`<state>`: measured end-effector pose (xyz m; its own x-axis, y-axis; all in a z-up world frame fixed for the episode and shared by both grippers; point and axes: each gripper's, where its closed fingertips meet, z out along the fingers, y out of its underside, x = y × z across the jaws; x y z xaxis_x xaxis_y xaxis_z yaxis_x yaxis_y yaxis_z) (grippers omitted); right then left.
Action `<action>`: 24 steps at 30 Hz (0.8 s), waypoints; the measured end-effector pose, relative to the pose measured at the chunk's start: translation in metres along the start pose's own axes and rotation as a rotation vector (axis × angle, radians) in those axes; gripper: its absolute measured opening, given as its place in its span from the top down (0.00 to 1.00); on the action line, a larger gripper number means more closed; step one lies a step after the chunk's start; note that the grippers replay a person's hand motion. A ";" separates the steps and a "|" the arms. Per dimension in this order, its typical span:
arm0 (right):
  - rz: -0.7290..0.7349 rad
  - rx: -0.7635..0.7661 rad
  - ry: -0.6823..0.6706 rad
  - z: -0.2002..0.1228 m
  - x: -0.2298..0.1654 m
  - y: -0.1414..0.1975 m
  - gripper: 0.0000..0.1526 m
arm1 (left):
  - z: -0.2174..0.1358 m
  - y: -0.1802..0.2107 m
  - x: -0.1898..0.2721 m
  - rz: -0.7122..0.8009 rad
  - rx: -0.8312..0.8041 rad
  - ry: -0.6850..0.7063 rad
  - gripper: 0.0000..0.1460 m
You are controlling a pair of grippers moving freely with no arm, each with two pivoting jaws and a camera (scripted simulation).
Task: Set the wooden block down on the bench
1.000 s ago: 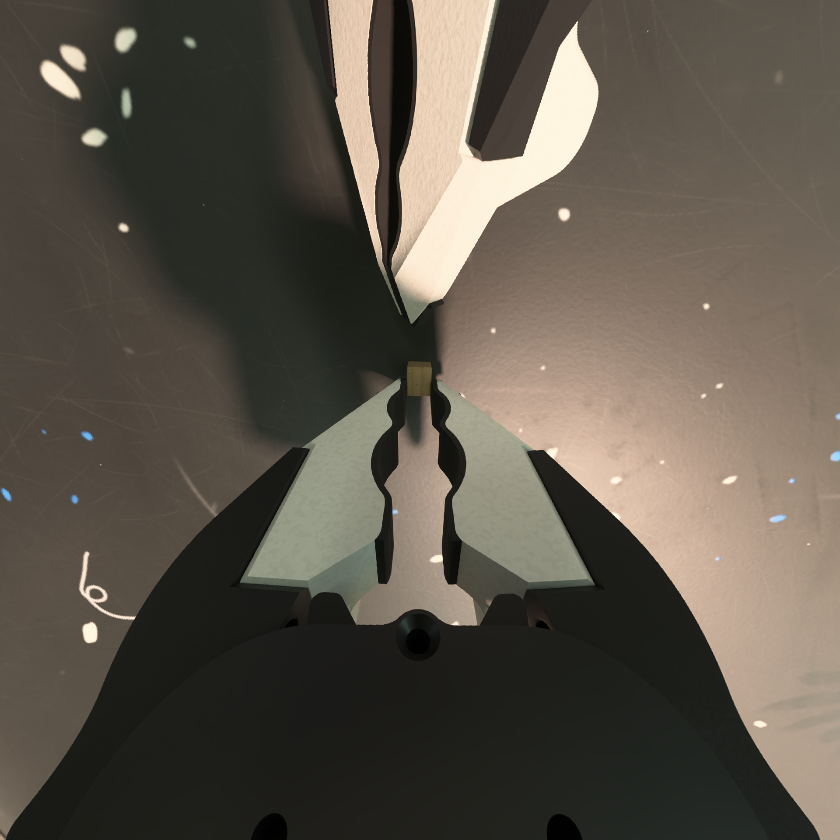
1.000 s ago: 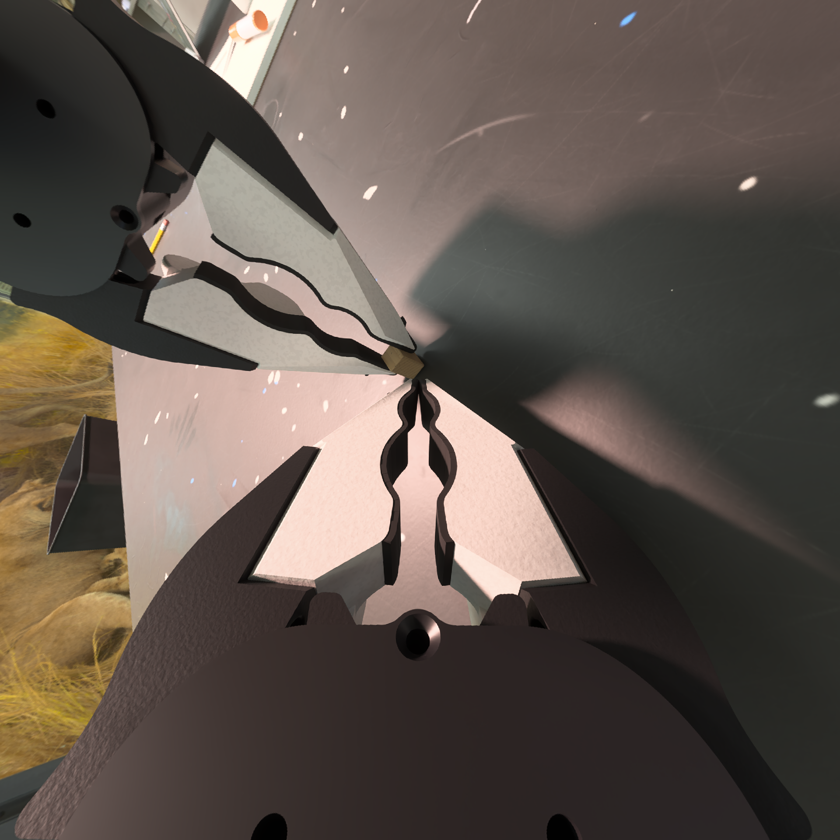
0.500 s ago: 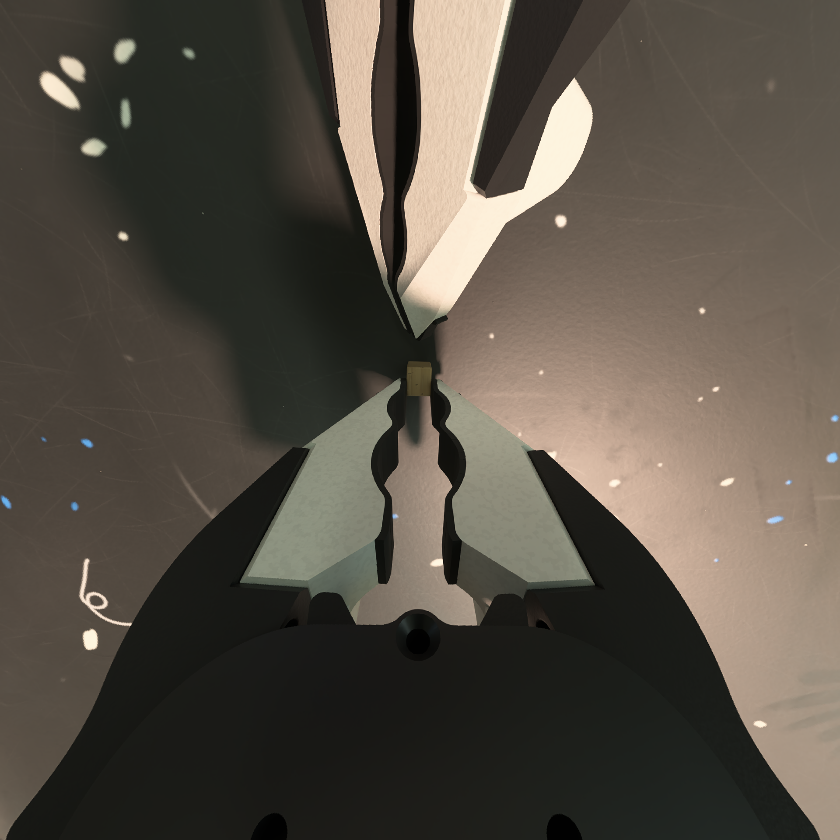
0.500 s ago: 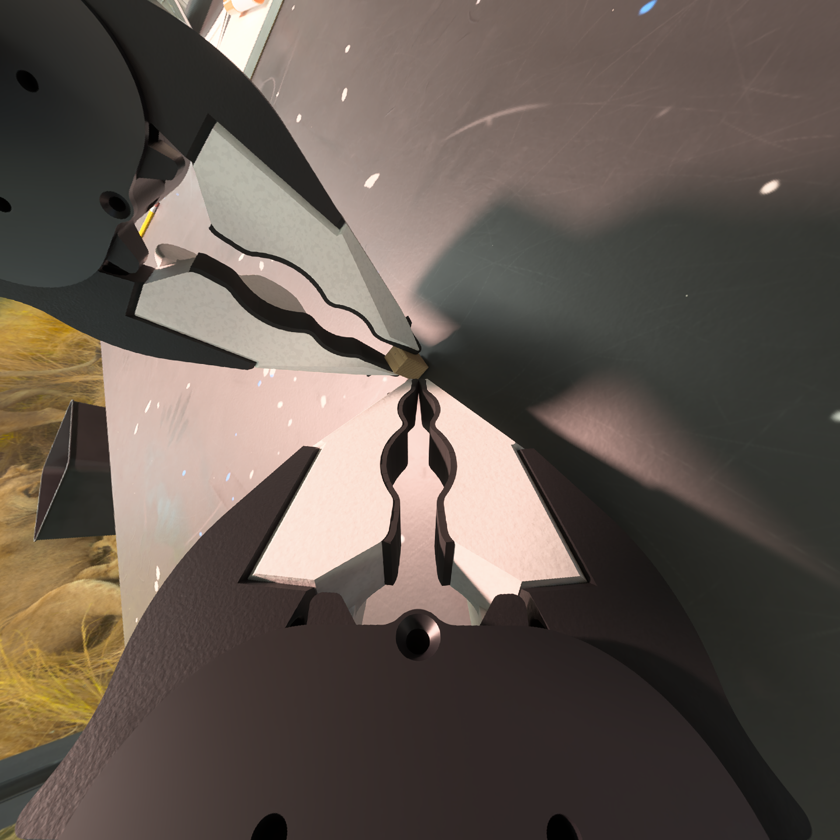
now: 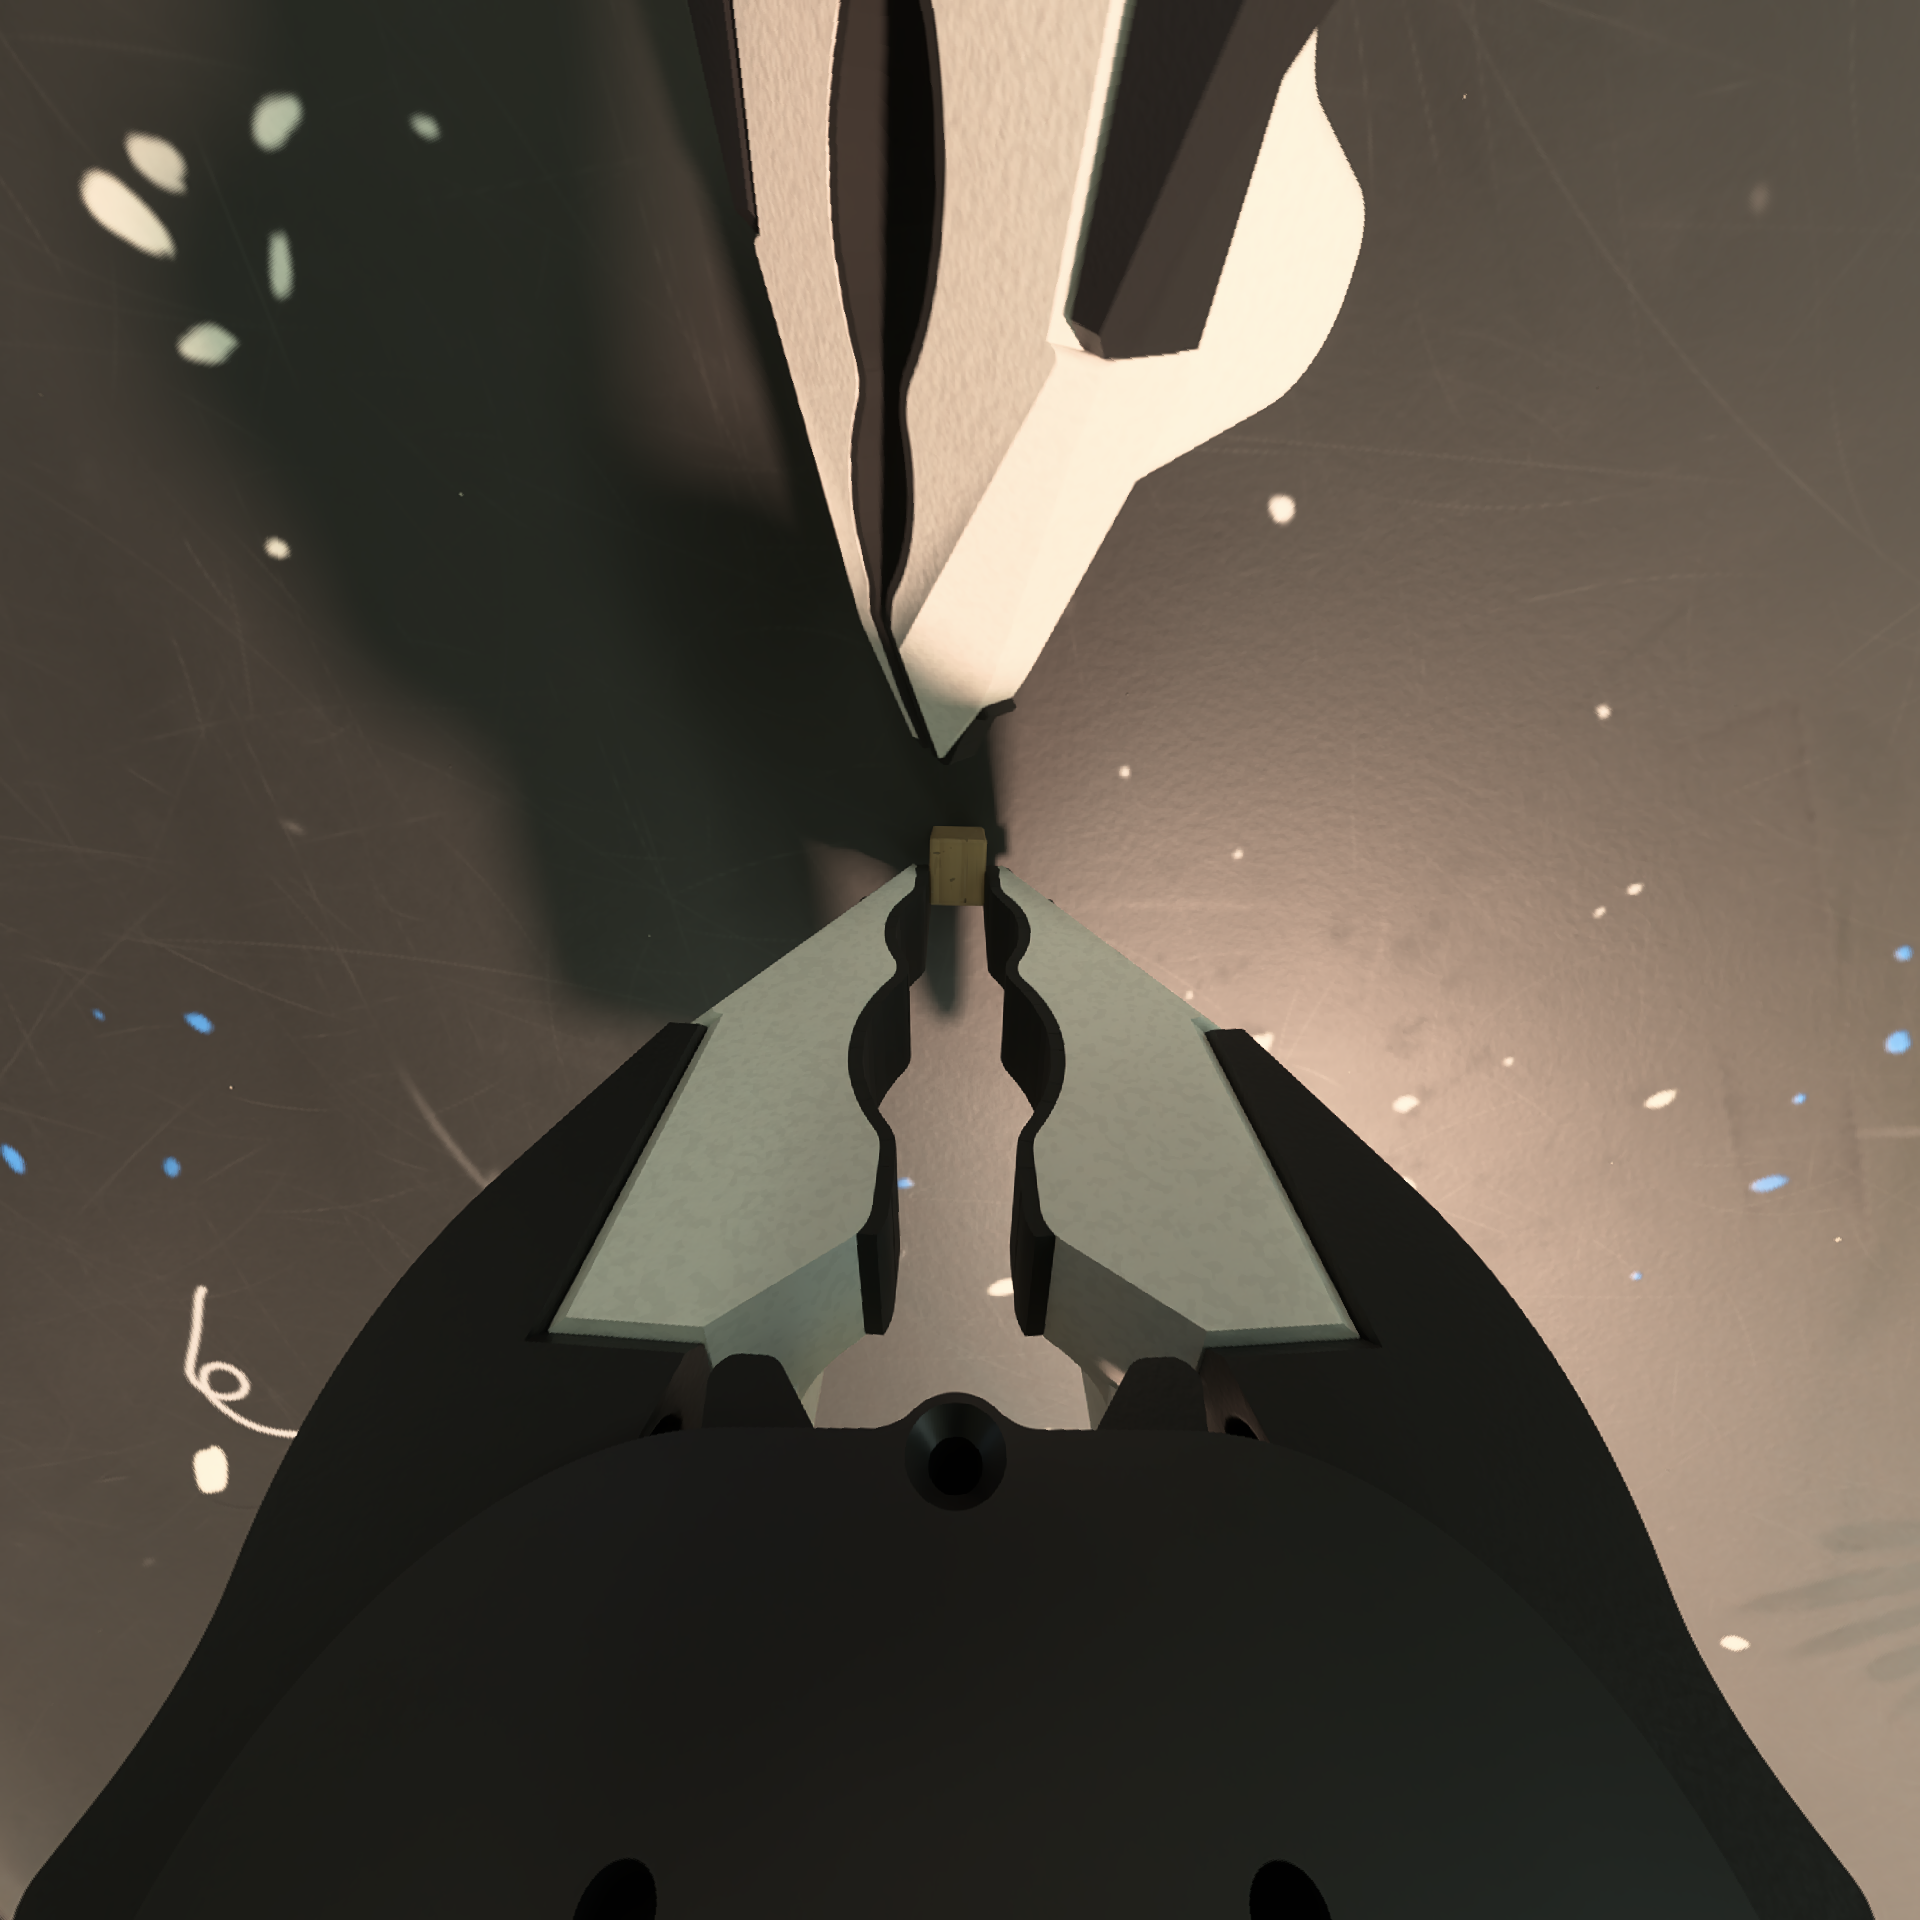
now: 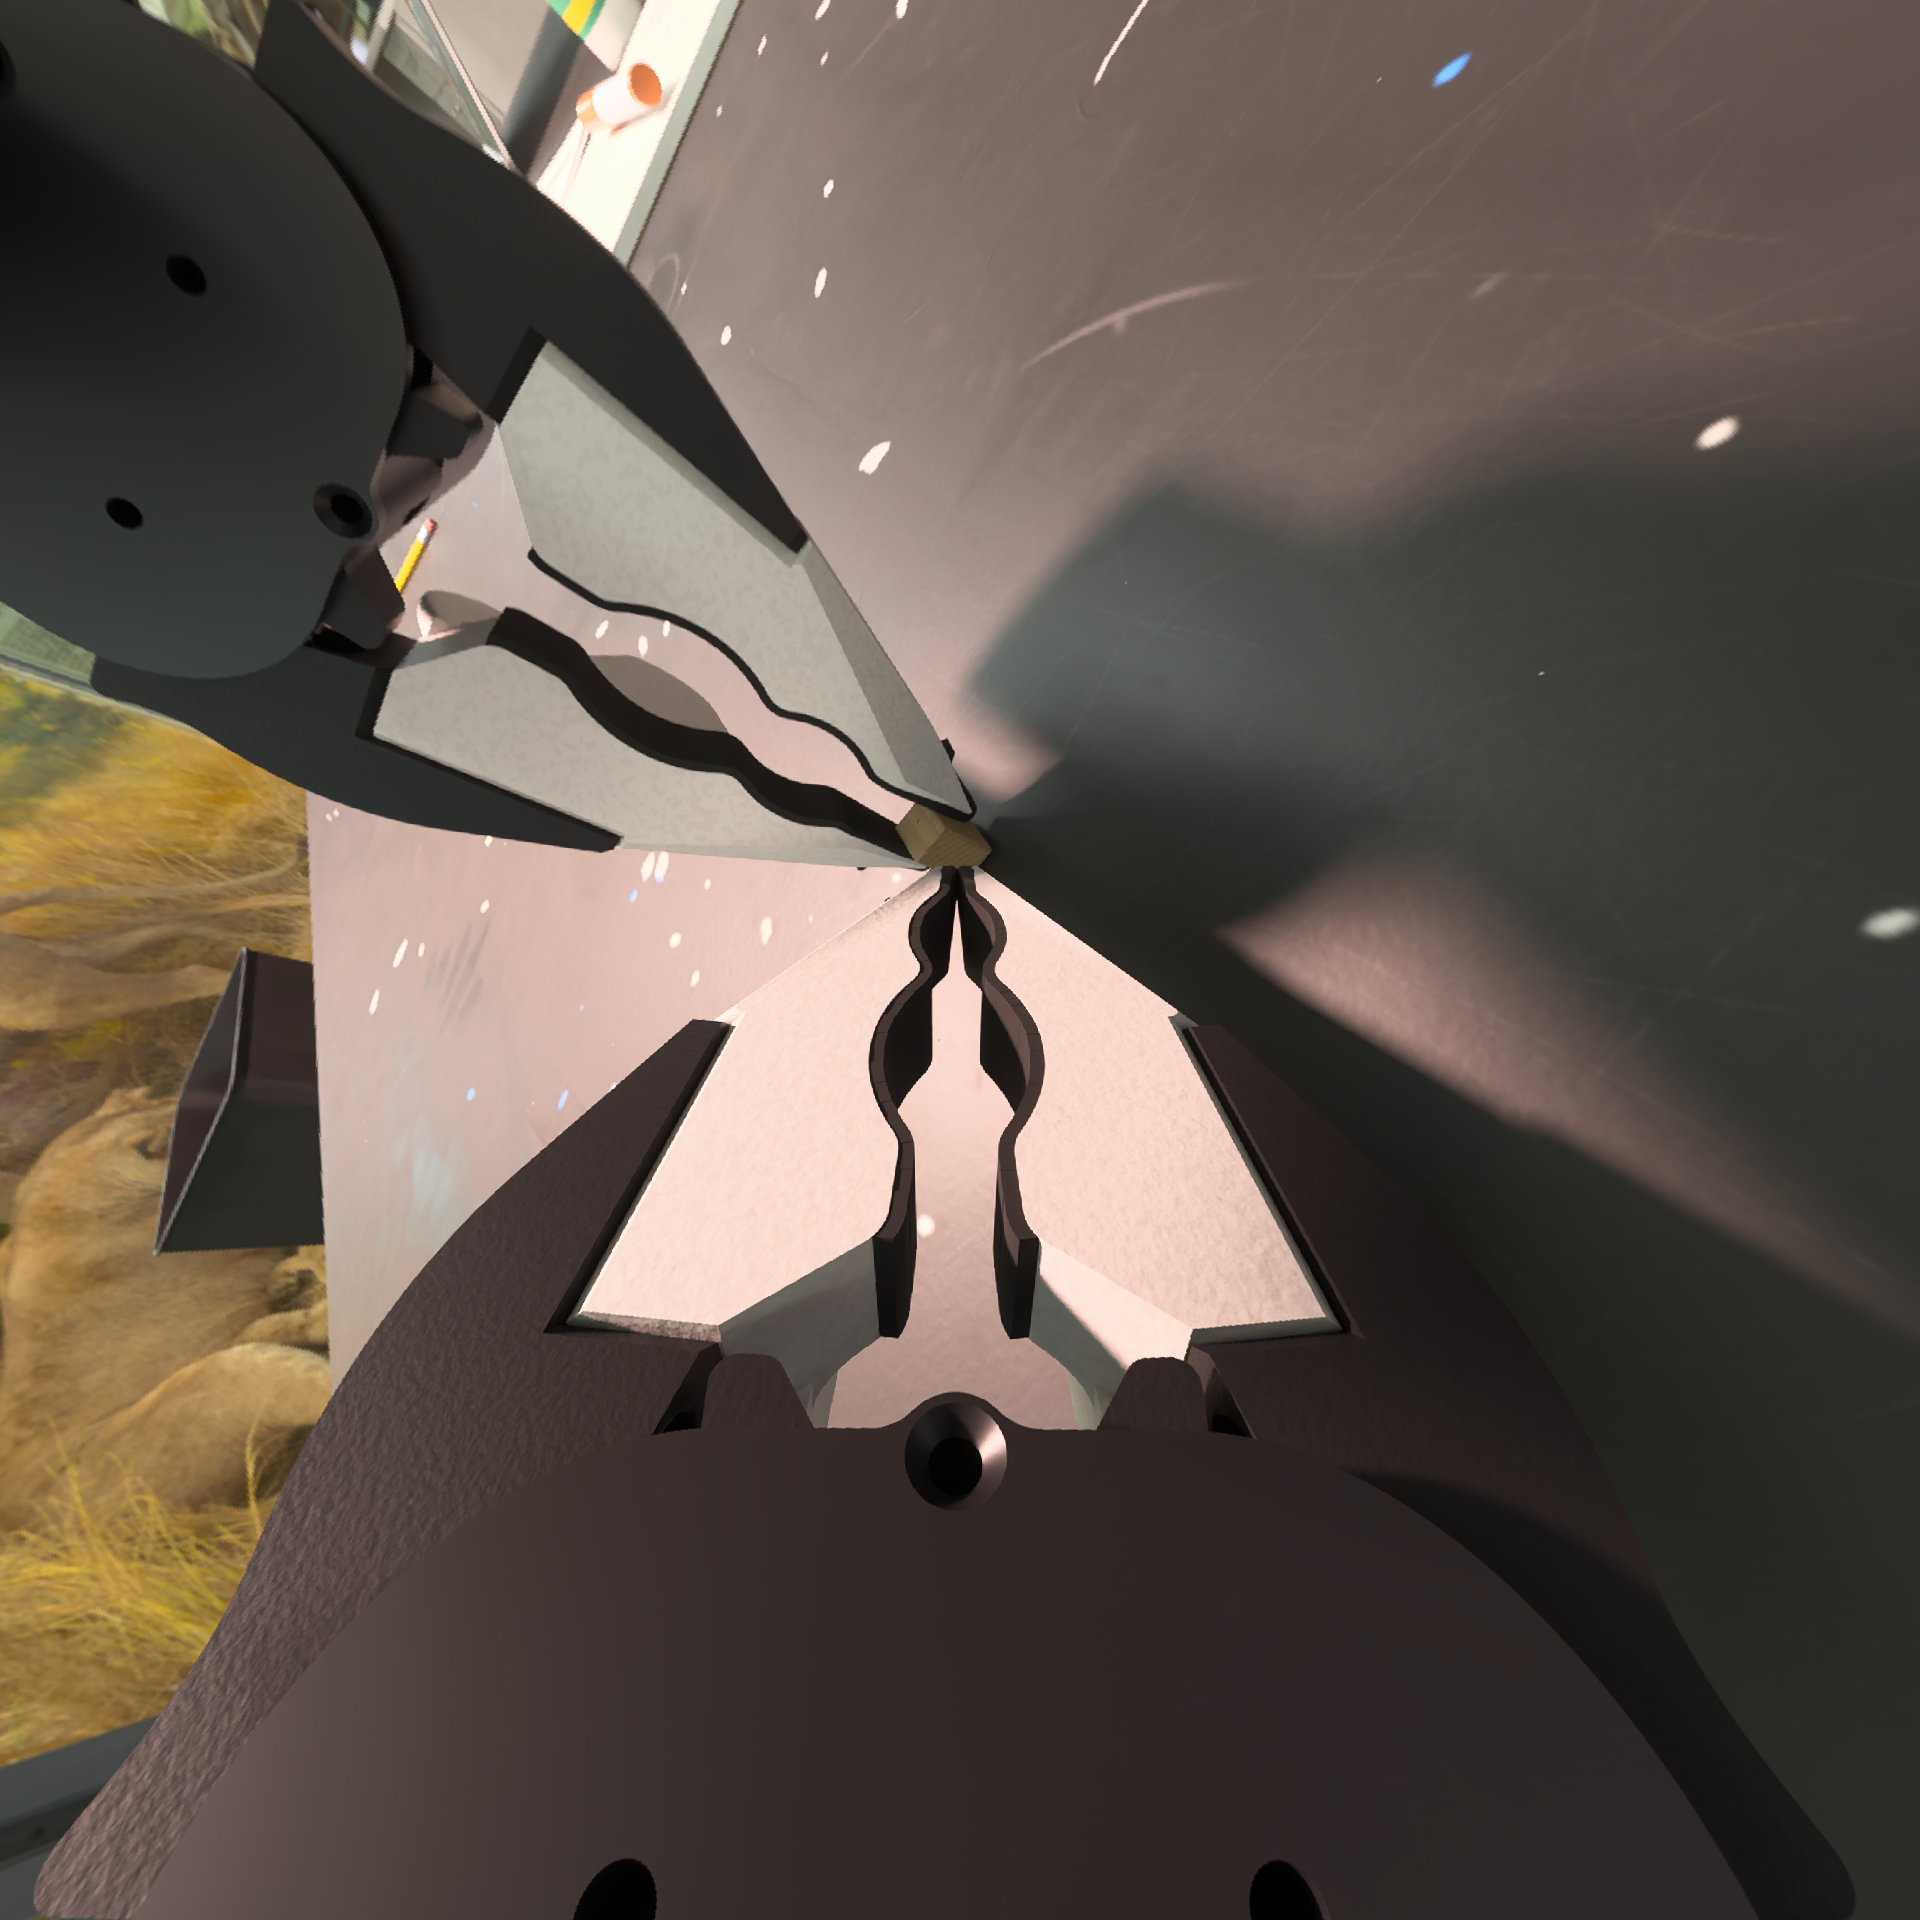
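We held the small wooden block (image 5: 957,865) pinched between the tips of our left hand-held gripper (image 5: 957,883), just above the dark, paint-flecked desk (image 5: 1455,727); whether it touched the surface we could not tell. Our right hand-held gripper (image 6: 954,875) had its fingers pressed together with nothing between them, its tips just beside the block (image 6: 940,836) and pointing at it from the opposite side. Well apart, toward the desk's far edge in the right wrist view, lay a yellow pencil (image 6: 414,554) and a tipped-over orange-and-white cup (image 6: 621,101).
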<state>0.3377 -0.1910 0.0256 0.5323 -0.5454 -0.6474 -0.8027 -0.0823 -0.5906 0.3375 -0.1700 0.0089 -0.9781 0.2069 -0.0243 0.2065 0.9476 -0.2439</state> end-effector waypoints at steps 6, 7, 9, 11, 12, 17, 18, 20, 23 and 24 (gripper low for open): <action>-0.063 -0.039 0.044 0.003 0.000 0.006 1.00 | 0.000 0.000 0.000 0.005 -0.008 -0.003 0.93; -0.082 -0.041 0.057 0.004 0.000 0.006 1.00 | 0.000 0.000 0.000 0.006 -0.009 -0.003 0.93; -0.111 -0.042 0.082 0.004 0.001 0.006 1.00 | 0.000 0.000 0.000 0.007 -0.009 -0.003 0.93; -0.148 -0.050 0.111 0.004 0.002 0.007 1.00 | 0.000 0.000 0.000 0.009 -0.008 -0.003 0.93; -0.168 -0.052 0.120 0.004 0.002 0.008 1.00 | 0.000 0.000 0.000 0.010 -0.010 -0.003 0.93; -0.211 -0.053 0.143 0.004 0.002 0.008 1.00 | 0.000 0.000 0.000 0.016 -0.012 -0.001 0.93; -0.218 -0.053 0.148 0.004 0.002 0.008 1.00 | 0.000 0.000 0.000 0.017 -0.012 -0.001 0.93; -0.225 -0.052 0.154 0.004 0.002 0.009 1.00 | 0.000 0.000 0.000 0.018 -0.011 -0.002 0.93; -0.230 -0.053 0.156 0.004 0.002 0.009 1.00 | 0.000 0.000 0.000 0.021 -0.011 -0.003 0.93; -0.232 -0.054 0.155 0.004 0.002 0.009 1.00 | 0.000 0.000 0.000 0.023 -0.011 -0.005 0.93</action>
<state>0.3325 -0.1898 0.0174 0.6595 -0.6277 -0.4136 -0.6794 -0.2623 -0.6853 0.3375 -0.1702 0.0091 -0.9732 0.2272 -0.0345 0.2290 0.9452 -0.2326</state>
